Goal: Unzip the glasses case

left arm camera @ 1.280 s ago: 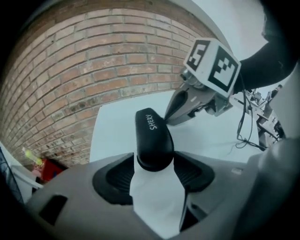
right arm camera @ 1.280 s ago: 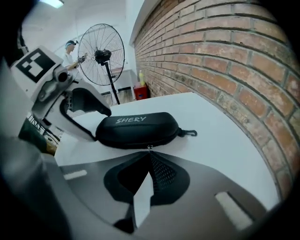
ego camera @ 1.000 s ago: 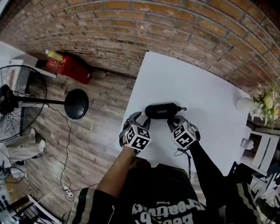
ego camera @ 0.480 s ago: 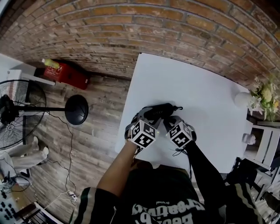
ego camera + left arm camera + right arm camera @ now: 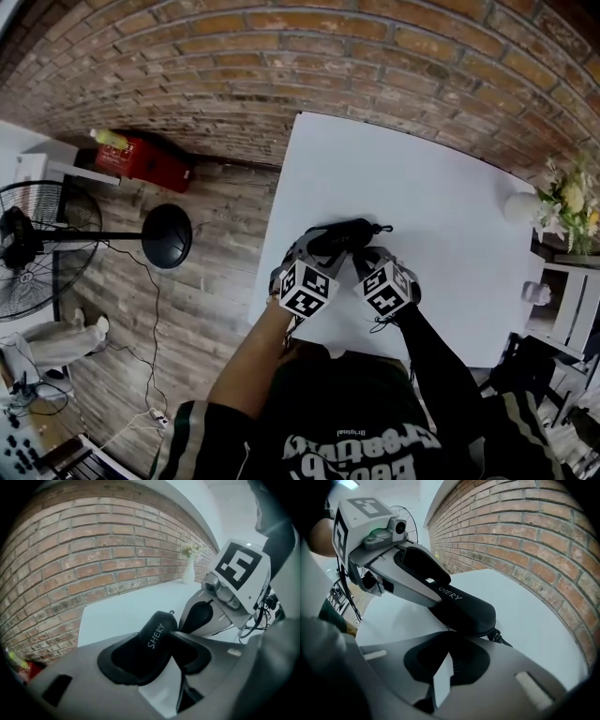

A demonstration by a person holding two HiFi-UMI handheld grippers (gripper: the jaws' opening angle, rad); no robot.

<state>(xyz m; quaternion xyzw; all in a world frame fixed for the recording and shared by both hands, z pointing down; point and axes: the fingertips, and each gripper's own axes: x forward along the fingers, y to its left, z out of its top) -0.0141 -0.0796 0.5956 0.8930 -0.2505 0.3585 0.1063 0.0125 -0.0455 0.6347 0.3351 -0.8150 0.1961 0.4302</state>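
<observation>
Glasses case (image 5: pixel 343 235) lies near the white bench's (image 5: pixel 427 178) near-left edge. Left gripper (image 5: pixel 316 243) jaws, just opened, are spread around its left end; right gripper (image 5: pixel 448 654) jaws are pressed together beside it.

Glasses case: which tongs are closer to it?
Left. The left tongs, jaws just opened, straddle the glasses case; the right tongs, shut, sit just short of its side.
</observation>
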